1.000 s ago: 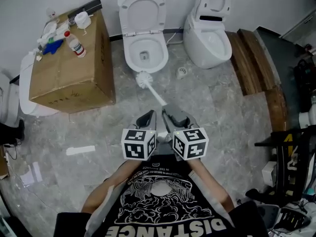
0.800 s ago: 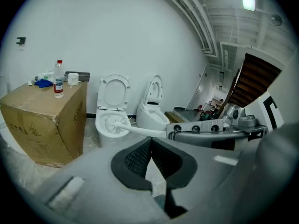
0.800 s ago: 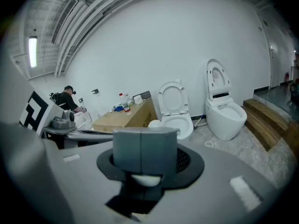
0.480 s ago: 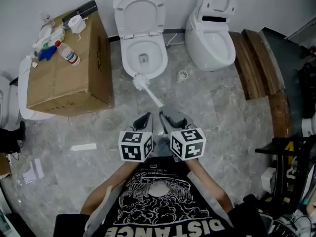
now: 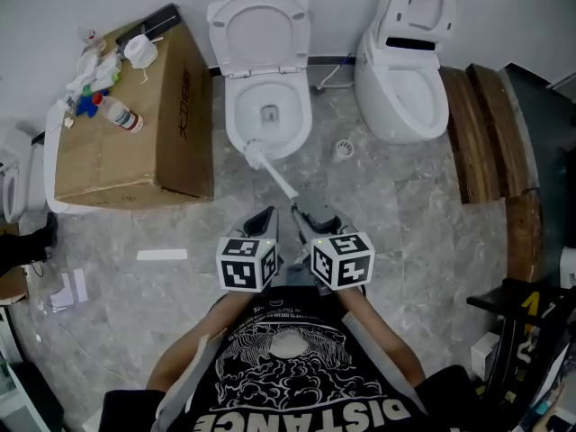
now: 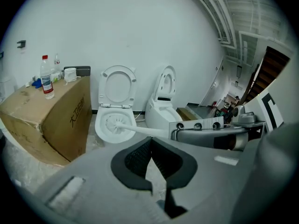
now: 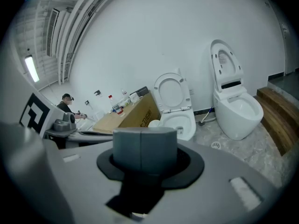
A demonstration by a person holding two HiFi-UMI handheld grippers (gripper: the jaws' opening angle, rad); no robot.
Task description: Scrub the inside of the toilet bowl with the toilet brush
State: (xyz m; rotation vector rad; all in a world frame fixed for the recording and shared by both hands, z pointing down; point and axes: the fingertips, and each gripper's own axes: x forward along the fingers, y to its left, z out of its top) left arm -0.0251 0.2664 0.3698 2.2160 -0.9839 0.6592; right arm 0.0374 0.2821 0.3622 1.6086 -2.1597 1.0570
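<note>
Right gripper (image 5: 301, 211) clamped on toilet brush (image 5: 277, 178) handle end, for long reach. Bristle head at front rim of toilet bowl (image 5: 304, 115), apparently not yet inside. Seat lid (image 5: 259, 21) raised behind bowl, giving access. Left gripper (image 5: 268, 214) jaws together, empty, well back from bowl; likely spare.

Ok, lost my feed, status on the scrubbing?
Left claw shut, empty. Right claw shut on toilet brush. Brush head at toilet bowl front rim. Seat raised, cardboard box alongside.

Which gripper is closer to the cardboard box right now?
Left. The left gripper sits past the near right corner of the cardboard box; the right gripper, clamping the toilet brush, is farther right.
</note>
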